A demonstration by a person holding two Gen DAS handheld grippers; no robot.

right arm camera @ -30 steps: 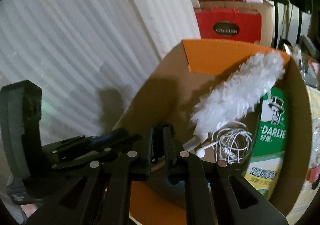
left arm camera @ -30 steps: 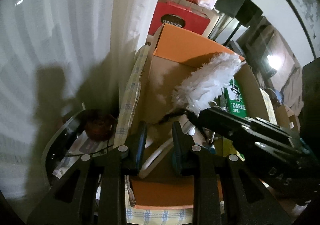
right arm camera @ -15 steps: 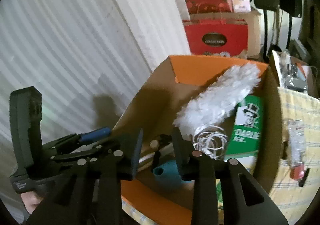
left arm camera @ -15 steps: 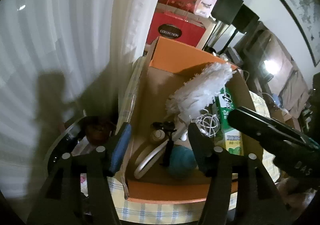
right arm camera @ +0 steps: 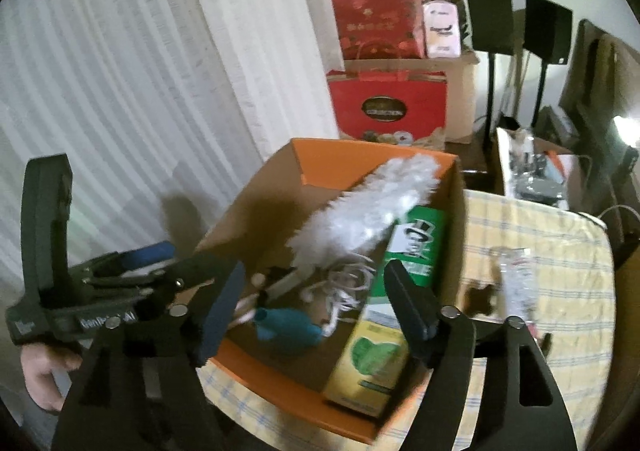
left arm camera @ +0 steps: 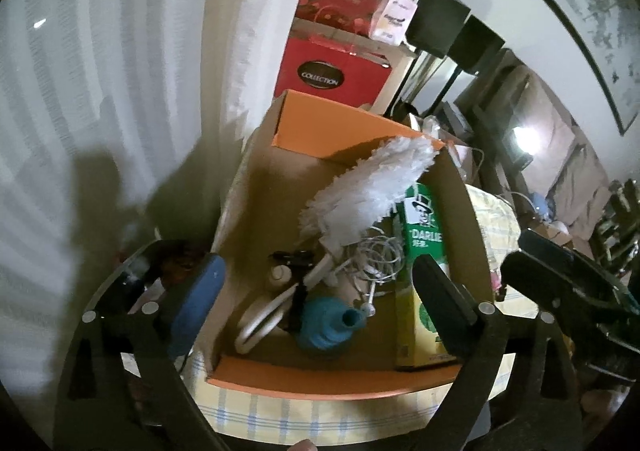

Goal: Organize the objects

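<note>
The orange cardboard box (left arm camera: 348, 127) sits on a yellow checked tablecloth (right arm camera: 560, 251), and both pairs of tongs hang above its open top. In the left wrist view it fills the centre; in the right wrist view it lies at centre, with a clear plastic packet (right arm camera: 514, 275) still out on the cloth at about three o'clock of it.

Inside the box, a white fluffy duster (left arm camera: 372, 191) leans from the middle up toward one o'clock. A green and yellow Darlie toothpaste carton (left arm camera: 424, 239) stands against the three o'clock wall. A teal bulb-shaped thing (left arm camera: 326, 321) lies at six o'clock, a tangle of white earphone cable (left arm camera: 376, 255) just beside the carton, and a small black clip-like piece (left arm camera: 294, 259) at nine o'clock of the cable.

The left gripper (left arm camera: 320, 307) has just been opening and stands wide, nothing between its jaws. The right gripper (right arm camera: 316, 311) has likewise just been opening; it is wide and empty.

This looks like the release step of a drop into the box. The next move probably calls for clearing the rim and swinging toward three o'clock for the packet, jaws kept wide.
</note>
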